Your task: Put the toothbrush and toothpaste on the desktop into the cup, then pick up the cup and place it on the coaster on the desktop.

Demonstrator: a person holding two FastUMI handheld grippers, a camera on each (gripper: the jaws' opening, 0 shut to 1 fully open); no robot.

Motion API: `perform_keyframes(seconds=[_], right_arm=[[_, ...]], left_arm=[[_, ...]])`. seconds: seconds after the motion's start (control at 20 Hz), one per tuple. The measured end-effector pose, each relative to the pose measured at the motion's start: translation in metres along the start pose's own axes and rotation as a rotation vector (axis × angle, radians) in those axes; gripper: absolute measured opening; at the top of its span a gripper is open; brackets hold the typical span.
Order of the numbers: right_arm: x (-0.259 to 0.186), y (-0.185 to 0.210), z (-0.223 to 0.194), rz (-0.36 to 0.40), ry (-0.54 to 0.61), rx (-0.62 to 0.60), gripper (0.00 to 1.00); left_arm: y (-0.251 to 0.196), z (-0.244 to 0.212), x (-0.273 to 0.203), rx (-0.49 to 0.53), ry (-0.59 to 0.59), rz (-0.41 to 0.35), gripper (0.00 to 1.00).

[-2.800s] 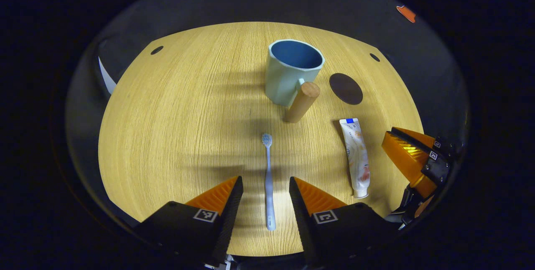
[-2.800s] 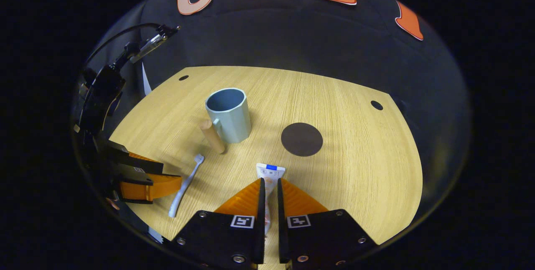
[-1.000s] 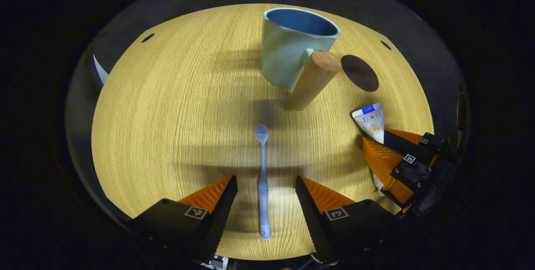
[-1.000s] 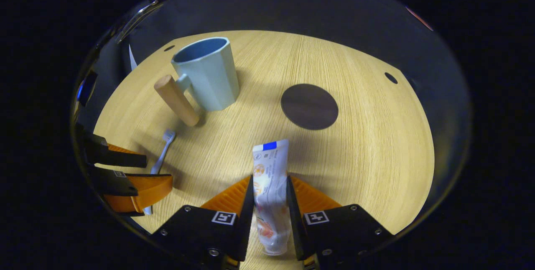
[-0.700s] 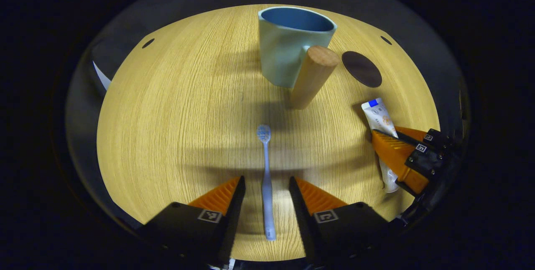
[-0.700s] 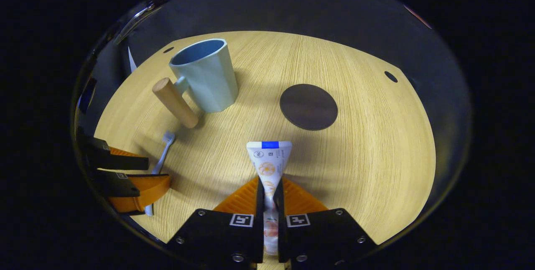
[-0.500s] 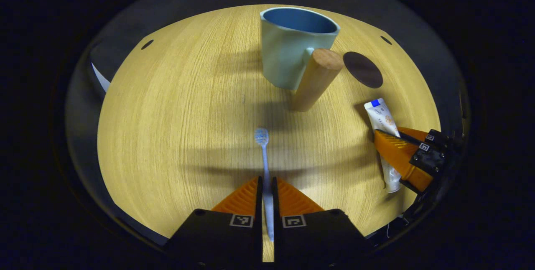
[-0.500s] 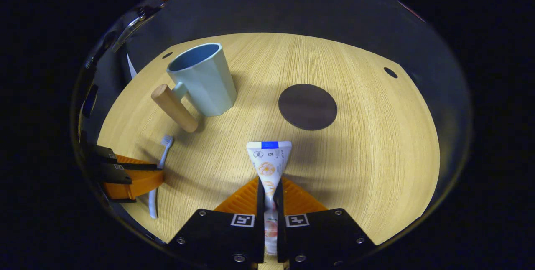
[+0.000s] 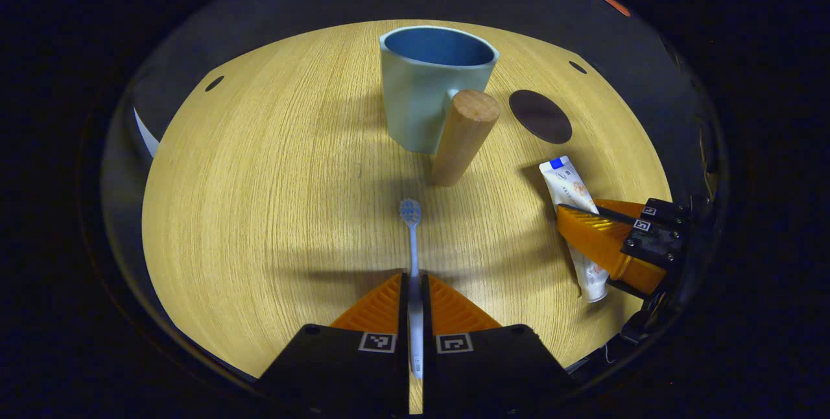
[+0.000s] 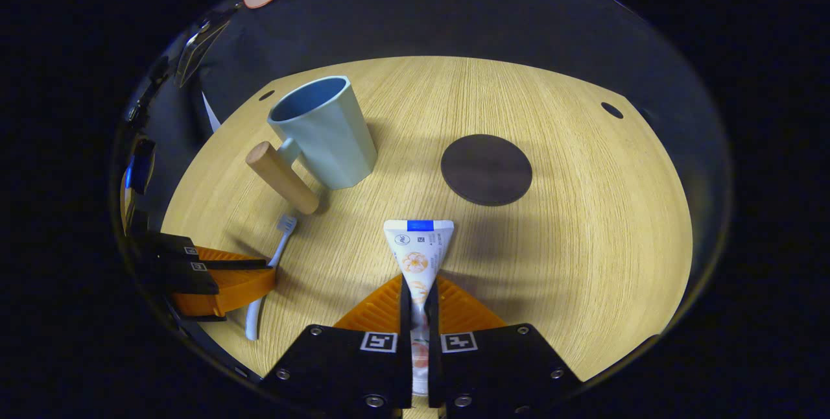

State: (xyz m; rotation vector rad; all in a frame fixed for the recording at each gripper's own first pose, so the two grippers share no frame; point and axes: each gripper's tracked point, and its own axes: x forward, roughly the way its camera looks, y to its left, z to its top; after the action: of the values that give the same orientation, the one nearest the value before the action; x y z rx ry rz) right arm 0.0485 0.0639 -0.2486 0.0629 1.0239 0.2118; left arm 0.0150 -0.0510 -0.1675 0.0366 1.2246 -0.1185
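Left gripper (image 9: 415, 283) is clamped on the toothbrush (image 9: 413, 247) handle, mid-shaft, fingers narrow. Bristle head points forward at the cup, so my guess is the grip is set up for a lift-and-tip into it.

Right gripper (image 10: 419, 286) is pinched on the toothpaste (image 10: 417, 251) around its lower half, crimped flat end forward, cap end back between the fingers. Tube is squeezed thin at the grip.

Toothbrush is slim and pale blue. Toothpaste is white with a blue band at the flat end.

Further out: pale blue faceted cup (image 10: 322, 132), upright and empty, wooden peg handle (image 10: 282, 178) angled toward the grippers. Dark round coaster (image 10: 486, 169) sits just right of it on the desktop (image 10: 583, 224), bare.
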Motion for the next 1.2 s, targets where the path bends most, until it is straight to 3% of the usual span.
perform_keyframes(seconds=[0.45, 0.75, 1.2], right_arm=[[-0.013, 0.005, 0.009, 0.069, -0.052, 0.054, 0.08], [-0.016, 0.007, 0.018, 0.069, -0.172, 0.086, 0.08], [-0.012, 0.008, 0.024, 0.115, -0.370, 0.051, 0.07]], left_arm=[[-0.004, 0.023, -0.026, 0.050, -0.160, -0.012, 0.07], [0.001, 0.045, -0.056, 0.054, -0.328, -0.012, 0.06], [0.014, 0.077, -0.063, 0.053, -0.531, -0.002, 0.06]])
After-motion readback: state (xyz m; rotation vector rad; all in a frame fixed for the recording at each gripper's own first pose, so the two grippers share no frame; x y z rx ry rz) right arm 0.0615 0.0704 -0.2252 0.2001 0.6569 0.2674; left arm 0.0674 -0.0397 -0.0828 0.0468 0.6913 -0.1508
